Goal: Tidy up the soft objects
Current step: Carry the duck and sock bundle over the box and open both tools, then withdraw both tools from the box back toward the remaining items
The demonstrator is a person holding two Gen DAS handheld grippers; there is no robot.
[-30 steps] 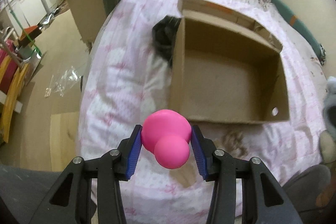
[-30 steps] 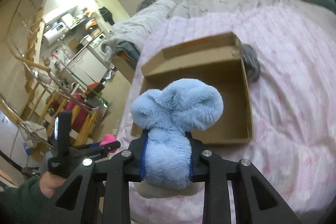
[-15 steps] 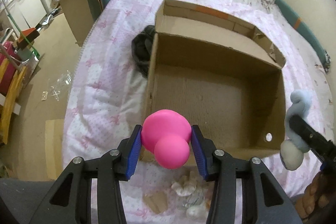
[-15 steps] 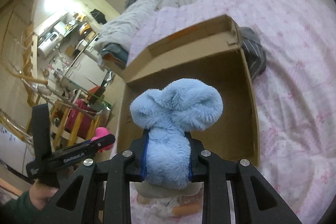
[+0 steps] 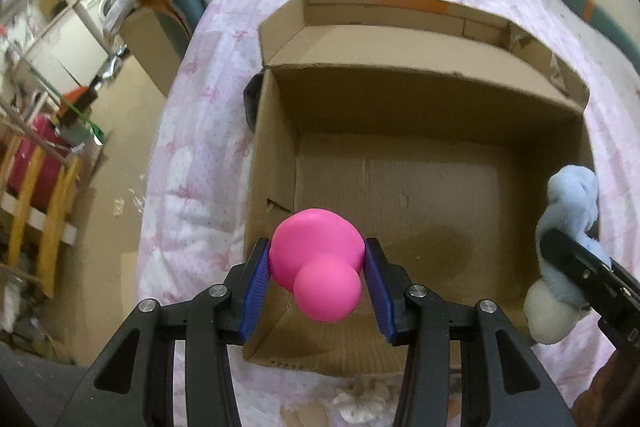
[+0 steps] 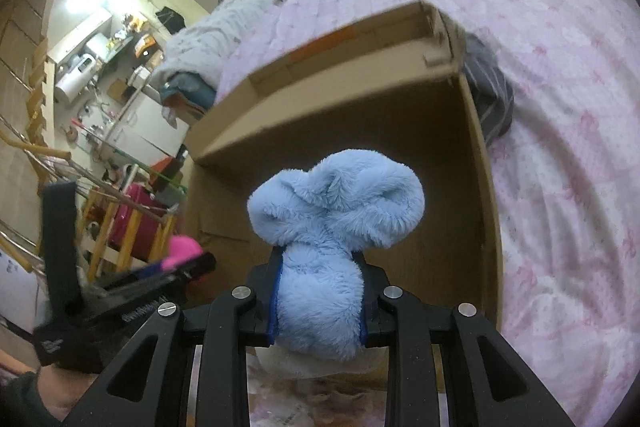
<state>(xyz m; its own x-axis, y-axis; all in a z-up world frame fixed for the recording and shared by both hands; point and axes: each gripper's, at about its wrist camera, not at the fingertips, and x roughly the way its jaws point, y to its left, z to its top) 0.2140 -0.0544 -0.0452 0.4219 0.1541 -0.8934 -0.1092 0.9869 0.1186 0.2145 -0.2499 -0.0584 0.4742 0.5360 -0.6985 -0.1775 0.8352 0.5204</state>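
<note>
Left gripper [image 5: 316,283] clamped on the pink rubber toy [image 5: 318,263], blue pads [image 5: 254,291] pressed into both sides of it. Right gripper [image 6: 318,301] clamped on the fluffy blue plush [image 6: 332,227]; a cream-coloured part of it hangs below the jaws.

Changes vs earlier frames:
- Left wrist view: cardboard box [image 5: 420,131] now fills the centre of the frame, much larger than 1 s ago, when it sat in the upper right. Pink toy now hangs over the box's near left corner, above the box floor; 1 s ago it was over the pink quilt [image 5: 192,155], short of the box.
- Right gripper with the plush has come into the left wrist view at the right edge [image 5: 572,223], level with the box's right wall. At 1 s ago only a sliver of the plush showed at the frame edge.
- Right wrist view: the box [image 6: 360,131] is closer, its far wall and flaps spanning the upper centre. Plush sits in front of the box interior.
- Left gripper and pink toy [image 6: 182,251] show at lower left of the right wrist view, closer to the box's left wall than before.

Dark striped garment [image 6: 490,99] lies against the outside of the box on the quilt.
</note>
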